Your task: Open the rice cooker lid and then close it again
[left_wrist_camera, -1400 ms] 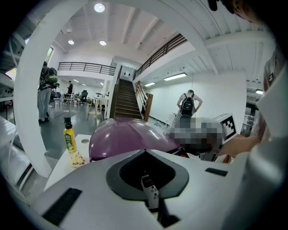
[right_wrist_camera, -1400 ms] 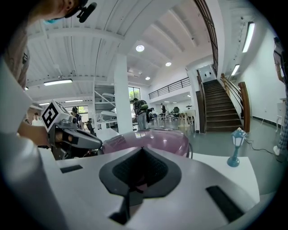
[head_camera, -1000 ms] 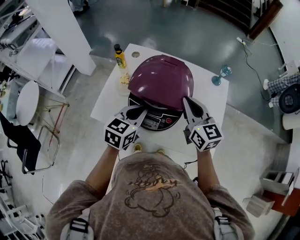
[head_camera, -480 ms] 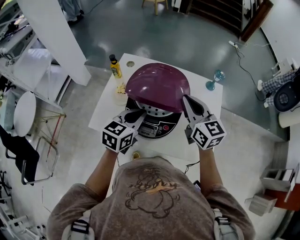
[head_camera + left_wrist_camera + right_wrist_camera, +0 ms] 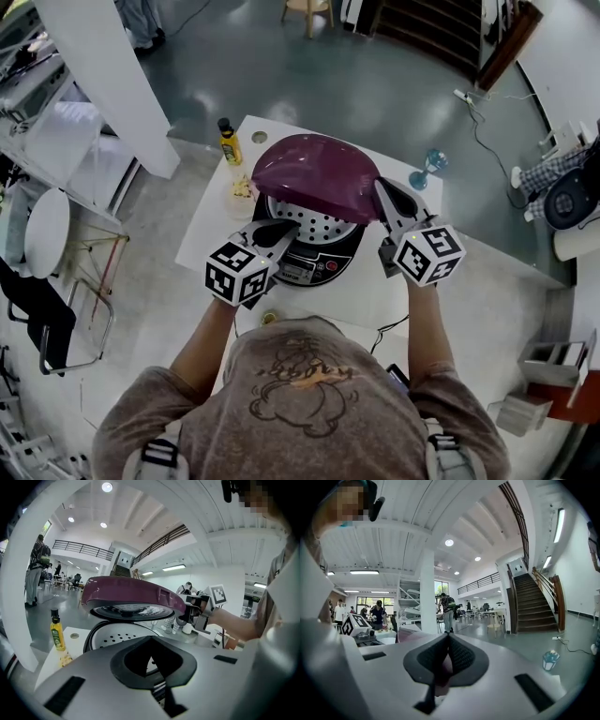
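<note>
The rice cooker stands on a white table. Its purple lid is tilted up, so the perforated white inner plate shows beneath. My right gripper is shut, and its tips rest against the lid's right front rim. In the left gripper view the right gripper sits at that rim. My left gripper hovers over the cooker's front, just above the control panel. Its pads are a little apart with nothing between them.
A yellow oil bottle and a small dish of food stand at the table's left rear. A blue-tinted goblet is at the right rear. A white pillar and chairs are to the left.
The lid has swung up from almost closed, uncovering the inner plate. My right gripper rose with the lid's rim, and my left gripper lifted slightly.
</note>
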A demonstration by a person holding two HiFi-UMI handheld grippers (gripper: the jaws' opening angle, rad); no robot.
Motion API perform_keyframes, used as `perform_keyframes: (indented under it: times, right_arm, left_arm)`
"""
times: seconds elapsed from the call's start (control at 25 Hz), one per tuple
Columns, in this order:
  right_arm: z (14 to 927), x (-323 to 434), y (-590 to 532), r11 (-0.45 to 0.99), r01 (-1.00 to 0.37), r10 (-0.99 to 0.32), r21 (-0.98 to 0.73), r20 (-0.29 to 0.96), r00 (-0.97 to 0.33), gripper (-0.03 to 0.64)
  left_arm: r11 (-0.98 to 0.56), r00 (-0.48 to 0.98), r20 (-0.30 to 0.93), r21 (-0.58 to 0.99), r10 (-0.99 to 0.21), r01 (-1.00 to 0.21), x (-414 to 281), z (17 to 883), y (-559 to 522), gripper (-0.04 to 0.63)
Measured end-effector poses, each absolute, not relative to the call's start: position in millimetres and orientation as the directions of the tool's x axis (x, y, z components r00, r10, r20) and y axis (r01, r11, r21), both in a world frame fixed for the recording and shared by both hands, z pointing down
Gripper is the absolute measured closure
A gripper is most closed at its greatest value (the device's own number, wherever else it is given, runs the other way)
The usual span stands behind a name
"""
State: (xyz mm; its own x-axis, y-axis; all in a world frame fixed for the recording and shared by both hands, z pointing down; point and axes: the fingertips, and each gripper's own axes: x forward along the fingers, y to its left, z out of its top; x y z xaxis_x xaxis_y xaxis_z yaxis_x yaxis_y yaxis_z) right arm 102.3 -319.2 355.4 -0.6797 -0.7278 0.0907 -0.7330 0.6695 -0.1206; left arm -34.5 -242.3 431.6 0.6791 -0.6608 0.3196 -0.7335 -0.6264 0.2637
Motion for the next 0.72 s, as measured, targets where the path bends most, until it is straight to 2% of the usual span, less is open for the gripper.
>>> perform_keyframes:
  times: [0.32, 0.72]
  right_arm:
    - [330, 118, -354, 0.65, -0.759, -0.756, -0.05, 0.062, -0.652, 0.614]
    - [310, 138, -407, 0.624, -0.777, -0.778, -0.087, 0.025, -0.628, 0.614]
  left_arm:
    - [-0.635, 0.686, 0.28, 0.258, -0.672, -0.728, -32, 421, -254, 0.575]
    - [-0.652, 0.698, 0.242, 0.25, -0.674, -0.716, -21, 412, -270, 0.575]
